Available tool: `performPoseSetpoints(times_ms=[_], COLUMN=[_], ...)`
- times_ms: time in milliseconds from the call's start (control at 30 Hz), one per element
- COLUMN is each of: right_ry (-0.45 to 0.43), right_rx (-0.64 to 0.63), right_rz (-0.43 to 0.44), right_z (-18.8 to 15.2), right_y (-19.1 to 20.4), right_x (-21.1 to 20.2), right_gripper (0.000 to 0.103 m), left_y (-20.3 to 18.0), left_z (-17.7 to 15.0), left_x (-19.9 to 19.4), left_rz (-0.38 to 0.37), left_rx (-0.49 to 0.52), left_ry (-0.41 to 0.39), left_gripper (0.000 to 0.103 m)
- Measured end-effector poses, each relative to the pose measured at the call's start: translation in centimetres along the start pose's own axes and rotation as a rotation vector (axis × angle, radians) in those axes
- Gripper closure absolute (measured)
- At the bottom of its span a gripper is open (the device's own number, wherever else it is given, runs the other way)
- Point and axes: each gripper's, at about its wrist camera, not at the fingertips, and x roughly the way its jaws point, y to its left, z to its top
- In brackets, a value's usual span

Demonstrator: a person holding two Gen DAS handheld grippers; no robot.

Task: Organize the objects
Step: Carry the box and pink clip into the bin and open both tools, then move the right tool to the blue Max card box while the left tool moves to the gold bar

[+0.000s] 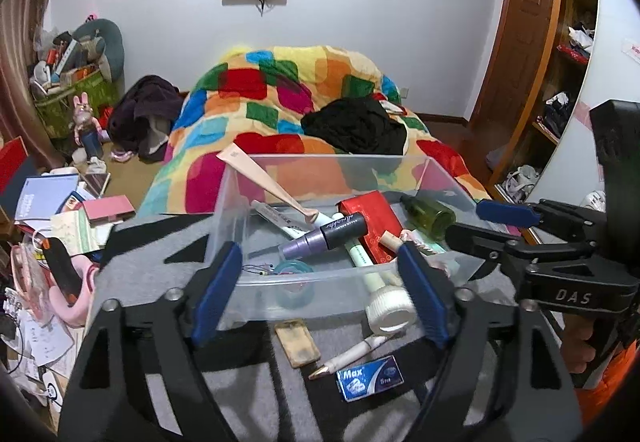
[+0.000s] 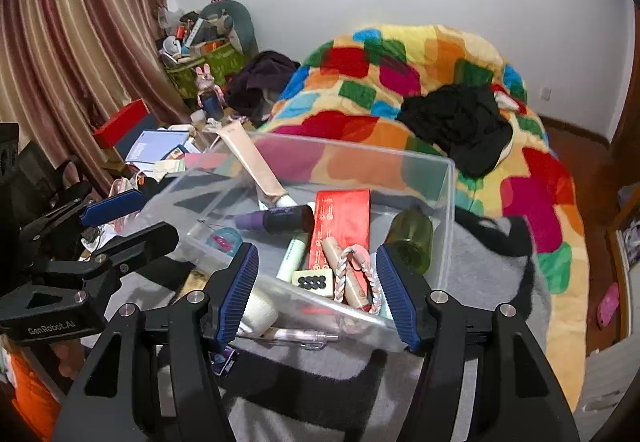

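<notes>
Left gripper (image 1: 320, 282) gaped wide, empty, nearest the pen (image 1: 348, 356) lying slantwise just outside the clear bin (image 1: 320, 282).

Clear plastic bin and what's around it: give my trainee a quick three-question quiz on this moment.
1. True or false: the green glass bottle lies inside the clear plastic bin.
2. Which lies outside the bin on the grey cloth: A) the red flat box, B) the blue Max box, C) the purple-and-black tube?
3. Fill in: both the left gripper and the right gripper are ____.

Key: 1 true; 2 B; 3 open.
</notes>
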Motion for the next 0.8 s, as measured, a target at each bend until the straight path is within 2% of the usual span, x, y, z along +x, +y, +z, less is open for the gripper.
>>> performPoseSetpoints(times_ms=[67, 200, 333, 500, 567, 633, 700, 800], right_ry=[-0.028, -0.052, -0.026, 0.052, 0.099, 0.138, 0.175, 0.214], right_rx=[-0.014, -0.027, -0.045, -0.062, -0.065, -0.068, -0.063, -0.054], right_rz=[-0.002, 0.018, 0.047, 0.078, 0.100, 0.114, 0.134, 0.145], right_z=[-0.1, -0.7, -2.0, -4.5, -5.5, -6.2, -6.8, -7.2], right_y=[0.4, 1.2, 2.3, 3.8, 4.6, 5.2, 5.9, 6.7], right_x=[-1.1, -2.4, -2.4, -0.6, 0.6, 1.8, 3.2, 4.6], right_gripper=[0.038, 0.037, 0.037, 0.037, 0.037, 0.037, 0.037, 0.037], left_y=[0.2, 1.0, 2.0, 3.7, 4.2, 4.9, 5.5, 6.1], left_z=[-0.2, -1.3, -3.2, -6.2, -7.0, -7.5, -7.9, -7.8], left_x=[-0.7, -1.1, -0.1, 0.8, 0.7, 0.7, 1.0, 1.0], left_rz=[0.004, -0.018, -0.015, 0.017, 0.029, 0.037, 0.036, 0.036], left_rx=[-0.004, -0.024, -0.049, -0.086, -0.098, -0.106, -0.120, -0.136], left_ry=[-0.008, 0.022, 0.086, 0.154, 0.161, 0.177, 0.200, 0.199], left_gripper=[0.014, 0.013, 0.013, 0.013, 0.015, 0.026, 0.032, 0.032])
